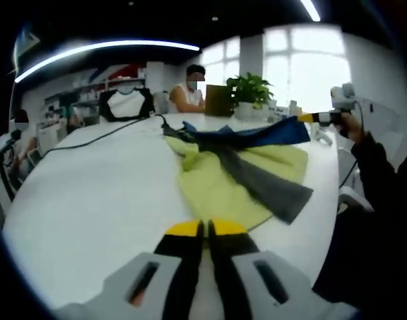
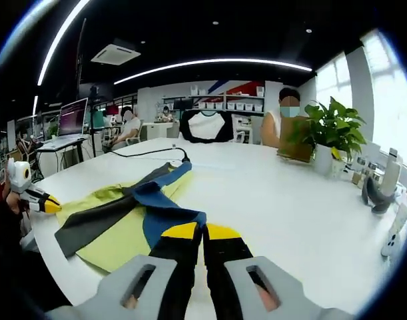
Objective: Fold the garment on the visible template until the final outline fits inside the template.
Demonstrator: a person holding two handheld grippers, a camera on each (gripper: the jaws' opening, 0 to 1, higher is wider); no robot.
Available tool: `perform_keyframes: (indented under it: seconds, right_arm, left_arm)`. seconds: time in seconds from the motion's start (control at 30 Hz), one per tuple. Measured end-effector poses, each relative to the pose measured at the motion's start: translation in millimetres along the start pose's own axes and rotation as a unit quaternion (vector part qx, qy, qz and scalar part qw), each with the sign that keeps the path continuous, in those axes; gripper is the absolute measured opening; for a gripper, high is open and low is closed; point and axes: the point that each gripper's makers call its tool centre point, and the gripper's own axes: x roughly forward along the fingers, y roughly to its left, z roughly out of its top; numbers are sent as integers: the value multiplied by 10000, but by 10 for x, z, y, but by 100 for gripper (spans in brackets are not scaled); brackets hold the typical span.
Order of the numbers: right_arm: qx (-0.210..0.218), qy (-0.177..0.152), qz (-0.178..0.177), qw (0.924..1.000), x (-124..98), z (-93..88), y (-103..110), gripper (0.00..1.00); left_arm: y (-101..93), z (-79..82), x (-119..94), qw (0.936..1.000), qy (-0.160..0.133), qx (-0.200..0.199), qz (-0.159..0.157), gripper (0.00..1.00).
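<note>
The garment (image 1: 243,175) lies mid-frame on the white table (image 1: 90,200), long axis toward upper left. The right gripper (image 2: 193,231) pinches its blue sleeve (image 2: 164,215); the left gripper (image 1: 204,228) is clenched, holding nothing.

A black cable (image 1: 103,135) crosses the white bench (image 1: 96,200); a potted plant (image 2: 331,133) and a laptop (image 2: 71,120) stand behind.

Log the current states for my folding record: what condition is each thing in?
garment: partly folded, blue part lifted off the table.
right gripper: shut on garment's blue edge.
left gripper: jaws shut, holding nothing, short of the garment.
laptop: open, screen lit.
</note>
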Motion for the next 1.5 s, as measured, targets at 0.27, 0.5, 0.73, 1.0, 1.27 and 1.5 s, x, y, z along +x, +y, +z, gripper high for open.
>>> perform_keyframes:
  seconds: [0.27,0.5,0.73,1.0,1.27,1.5]
  right_arm:
    - [43,116,-365,9993,14,-68,-334,0]
    - [141,179,-596,9980,14,-176,-522,0]
    - [173,272,-827,9961,21,-273,-701,0]
    - [-19,445,-1064,9933,40,-323,-875,0]
    - [-8,565,-1210,9910,51,-428,-1001,0]
    - [-1,724,-1299,9889,94,-555,-1113,0]
  left_arm:
    - [21,24,-23,10000,-42,-15,31,5]
    - [46,35,-33,10000,-54,-28,61,5]
    - [68,25,-27,10000,-38,-40,83,5]
    - [84,9,-23,9999,-9,-22,104,5]
    - [98,2,-34,9999,-3,-29,129,5]
    - [112,-2,-47,9999,0,-38,142,5]
